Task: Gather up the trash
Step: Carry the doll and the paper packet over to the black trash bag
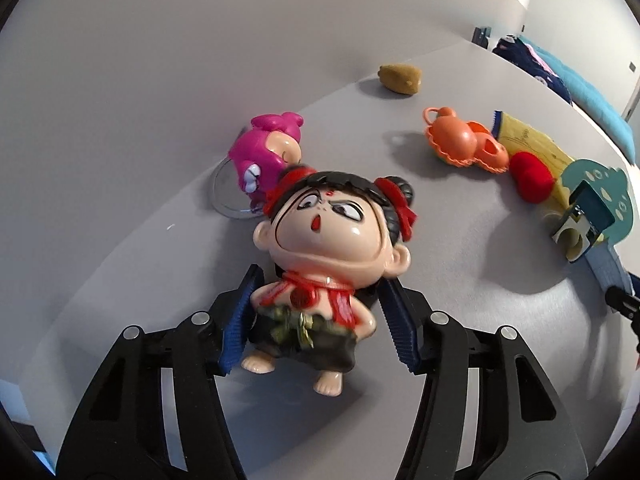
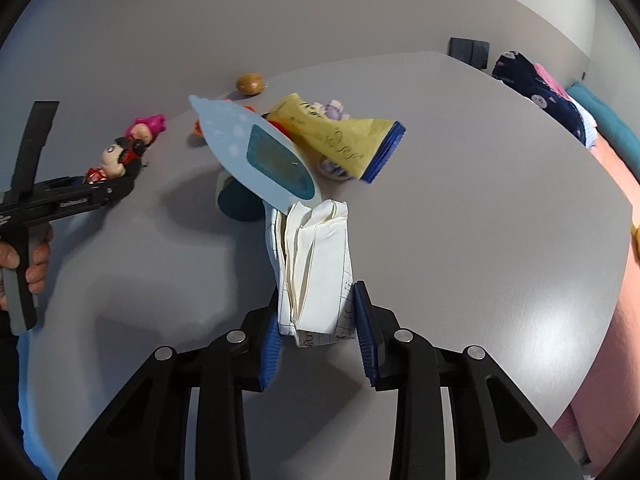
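In the left wrist view my left gripper (image 1: 318, 312) straddles the body of a black-haired doll figurine (image 1: 324, 248) standing on the grey table (image 1: 460, 260); the left pad touches it, the right pad (image 1: 400, 326) stands a little apart. In the right wrist view my right gripper (image 2: 318, 330) is shut on an opened white paper carton (image 2: 310, 276) with a light-blue flap (image 2: 256, 152), held above the table. A yellow snack wrapper (image 2: 340, 136) lies beyond it. The left gripper with the doll (image 2: 110, 160) shows at the left.
A pink figurine (image 1: 266, 156) on a clear disc, an orange toy (image 1: 460, 140), a red ball (image 1: 530, 176) and a brown lump (image 1: 400, 78) lie on the table. A bed with dark and teal bedding (image 2: 540, 92) runs along the right. Grey wall behind.
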The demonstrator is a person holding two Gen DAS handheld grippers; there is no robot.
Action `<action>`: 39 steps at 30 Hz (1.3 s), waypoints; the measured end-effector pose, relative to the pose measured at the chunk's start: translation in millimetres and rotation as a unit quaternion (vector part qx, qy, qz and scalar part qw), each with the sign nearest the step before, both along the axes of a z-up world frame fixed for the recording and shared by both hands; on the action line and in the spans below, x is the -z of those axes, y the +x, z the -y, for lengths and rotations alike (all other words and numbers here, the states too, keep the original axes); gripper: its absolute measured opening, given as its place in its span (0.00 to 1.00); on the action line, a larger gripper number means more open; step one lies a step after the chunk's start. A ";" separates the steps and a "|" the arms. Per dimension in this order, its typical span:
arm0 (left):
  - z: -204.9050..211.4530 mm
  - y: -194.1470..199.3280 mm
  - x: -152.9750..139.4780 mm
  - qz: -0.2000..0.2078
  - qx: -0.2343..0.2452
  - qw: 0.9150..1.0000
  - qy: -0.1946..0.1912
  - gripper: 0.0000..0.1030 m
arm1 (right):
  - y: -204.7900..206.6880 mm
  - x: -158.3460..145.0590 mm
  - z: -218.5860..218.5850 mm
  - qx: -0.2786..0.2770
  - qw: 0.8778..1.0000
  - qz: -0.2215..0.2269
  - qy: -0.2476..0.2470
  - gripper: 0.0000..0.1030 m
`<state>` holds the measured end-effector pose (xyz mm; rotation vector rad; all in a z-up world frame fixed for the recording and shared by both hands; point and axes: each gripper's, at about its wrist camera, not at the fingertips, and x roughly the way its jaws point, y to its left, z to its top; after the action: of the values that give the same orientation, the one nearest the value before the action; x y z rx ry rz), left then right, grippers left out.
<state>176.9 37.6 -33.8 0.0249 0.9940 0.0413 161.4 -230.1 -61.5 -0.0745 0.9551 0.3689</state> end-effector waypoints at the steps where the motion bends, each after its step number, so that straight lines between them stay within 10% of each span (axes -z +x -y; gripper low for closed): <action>1: 2.9 -5.5 -3.1 0.006 0.003 1.000 0.000 0.55 | -4.9 -2.9 1.3 -0.001 1.000 0.003 0.005 0.33; 39: 206.3 -45.1 -83.9 0.082 0.174 0.981 -0.022 0.55 | -94.6 -76.8 171.1 0.131 0.985 0.090 0.061 0.33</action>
<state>131.8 -168.7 50.1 0.1529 0.8145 -0.2962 66.8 -401.2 15.3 0.1261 0.7509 0.1735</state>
